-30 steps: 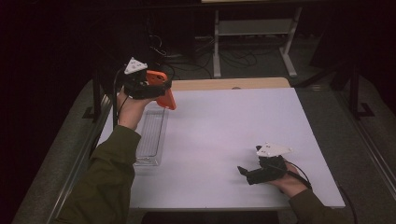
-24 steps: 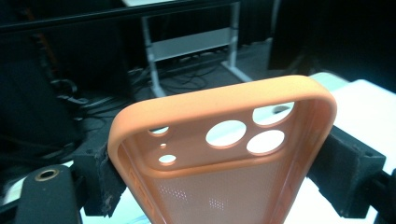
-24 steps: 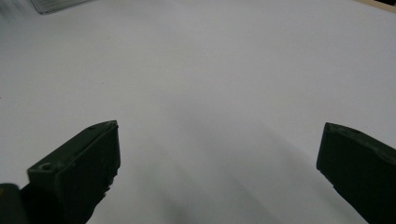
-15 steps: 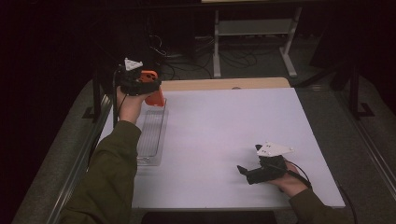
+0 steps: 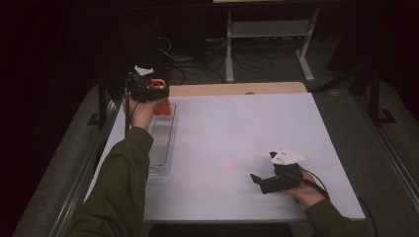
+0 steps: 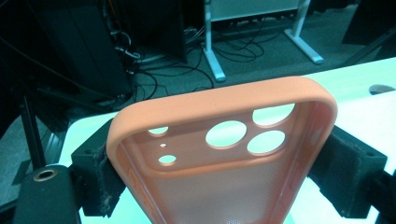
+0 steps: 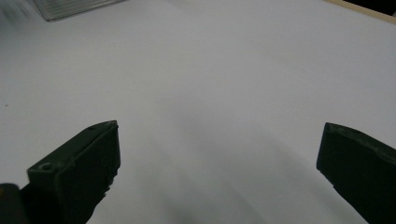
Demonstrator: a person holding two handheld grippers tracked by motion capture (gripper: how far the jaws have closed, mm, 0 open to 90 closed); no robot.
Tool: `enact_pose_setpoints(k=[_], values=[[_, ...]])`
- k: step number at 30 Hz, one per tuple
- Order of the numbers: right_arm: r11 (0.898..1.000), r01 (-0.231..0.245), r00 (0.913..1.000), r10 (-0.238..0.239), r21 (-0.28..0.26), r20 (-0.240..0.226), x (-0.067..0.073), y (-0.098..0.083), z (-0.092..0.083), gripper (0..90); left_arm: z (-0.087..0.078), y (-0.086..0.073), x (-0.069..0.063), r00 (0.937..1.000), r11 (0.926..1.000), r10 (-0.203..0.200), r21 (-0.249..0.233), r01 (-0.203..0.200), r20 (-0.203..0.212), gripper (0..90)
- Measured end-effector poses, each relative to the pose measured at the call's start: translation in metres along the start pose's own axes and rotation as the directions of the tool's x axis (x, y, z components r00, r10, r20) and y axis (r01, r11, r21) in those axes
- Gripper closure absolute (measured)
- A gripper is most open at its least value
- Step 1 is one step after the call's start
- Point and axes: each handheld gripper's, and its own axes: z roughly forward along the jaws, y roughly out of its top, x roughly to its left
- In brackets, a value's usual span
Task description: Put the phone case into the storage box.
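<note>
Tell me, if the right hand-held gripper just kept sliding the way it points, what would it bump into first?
Probably nothing soon. The right hand-held gripper, jaws open, points across bare white table. Far ahead, a corner of the clear tray sits off to one side, likely outside its line, though depth is hard to judge.

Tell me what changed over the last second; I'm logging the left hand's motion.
The left gripper, shut on the orange phone case, turned the case from slanting rightward to pointing down and lowered it toward the far end of the clear tray. The right gripper stayed open on the white table.
</note>
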Motion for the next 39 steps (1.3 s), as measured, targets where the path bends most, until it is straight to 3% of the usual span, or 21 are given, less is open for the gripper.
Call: enact_pose_setpoints(k=[6, 17, 25, 39], values=[[1.000, 0.003, 1.0000, -0.003, -0.008, 0.009, 0.000, 0.000, -0.001, 0.0, 0.011, -0.008, 0.000, 0.9999, 0.9983, 0.012, 0.057, -0.012, -0.009, 14.8], [1.000, -0.001, 0.9999, 0.001, -0.010, 0.011, 0.001, 0.000, -0.002, 0.0, 0.027, -0.018, -0.004, 0.9995, 0.9949, 0.021, 0.099, -0.018, -0.022, 14.3], [1.000, 0.006, 0.9999, -0.005, -0.012, 0.010, 0.001, 0.000, -0.001, 0.0, 0.033, -0.020, -0.005, 0.9992, 0.9969, 0.017, 0.077, -0.014, -0.037, 13.2], [1.000, 0.004, 1.0000, -0.004, -0.009, 0.006, 0.002, 0.000, -0.002, 0.0, 0.038, -0.020, -0.001, 0.9999, 0.9970, 0.006, 0.078, -0.005, -0.015, 4.2]])
